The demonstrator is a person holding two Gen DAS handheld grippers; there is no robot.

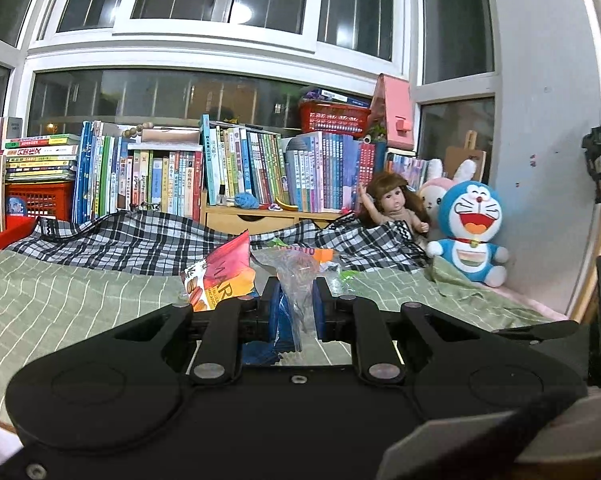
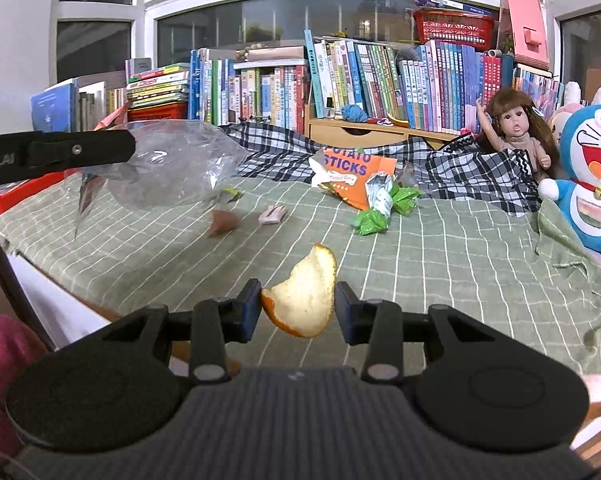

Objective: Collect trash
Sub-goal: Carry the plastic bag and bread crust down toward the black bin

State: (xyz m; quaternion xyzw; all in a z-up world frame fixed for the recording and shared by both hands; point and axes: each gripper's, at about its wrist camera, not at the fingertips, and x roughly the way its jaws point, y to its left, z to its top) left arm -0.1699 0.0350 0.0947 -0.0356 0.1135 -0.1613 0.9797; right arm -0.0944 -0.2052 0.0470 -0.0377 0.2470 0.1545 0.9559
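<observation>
In the right wrist view my right gripper is shut on a piece of orange peel, held above the green checked bedsheet. My left gripper is shut on a crumpled clear plastic bag; from the right wrist view that bag hangs from the left gripper's black finger at the left. A red-orange snack packet sits just left of the left fingers. On the sheet lie an orange "Potato Sticks" packet, a green wrapper, a brown scrap and a small pale wrapper.
A black-and-white checked blanket is bunched along the far side. A doll and a blue cat plush sit at the right. Rows of books line the windowsill behind. A red box stands at the bed's left edge.
</observation>
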